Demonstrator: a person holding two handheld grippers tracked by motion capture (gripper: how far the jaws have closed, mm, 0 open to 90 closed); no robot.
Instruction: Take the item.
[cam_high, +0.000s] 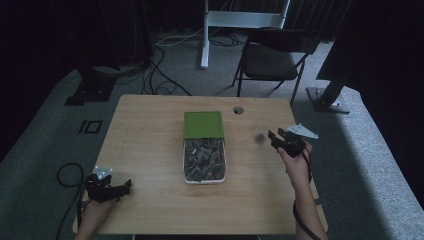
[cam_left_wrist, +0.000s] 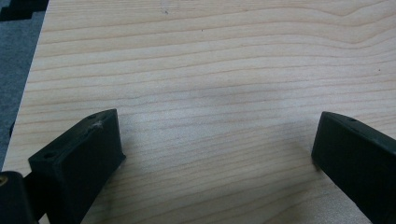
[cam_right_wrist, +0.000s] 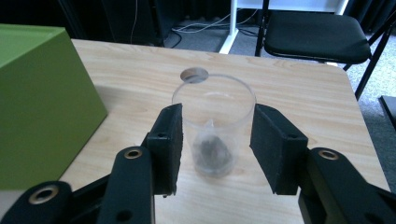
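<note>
Closest to me in the right gripper view, my right gripper (cam_right_wrist: 215, 147) has its two black jaws on either side of a clear plastic cup (cam_right_wrist: 214, 123); they stand just beside its walls, and I can't tell whether the pads actually press it. That cup stands upright on the wooden table (cam_high: 150, 150), right of the box and in from the right edge, and a small dark teabag (cam_right_wrist: 212, 151) lies at its bottom. From the high view the cup (cam_high: 259, 137) is only a faint smudge just ahead of the same gripper (cam_high: 280, 137).

Going by size: the table fills the middle of the floor, with a black folding chair (cam_high: 272, 57) behind its far right corner, a white stand (cam_high: 240, 20) further back, and cables on the carpet to the far left. On the table, a white box (cam_high: 205, 160) sits in the middle, packed with dark teabags; its green lid (cam_high: 203, 124) lies at the far end, partly over the box. In the right gripper view that lid (cam_right_wrist: 39, 102) rises like a wall just left of my jaws, so there is little room on that side. A round hole (cam_high: 238, 110) sits near the far edge beyond the cup.

My left gripper (cam_high: 122, 187) rests near the front left corner, jaws spread wide over bare wood (cam_left_wrist: 210, 93), holding nothing, well apart from the box, with open tabletop between.
</note>
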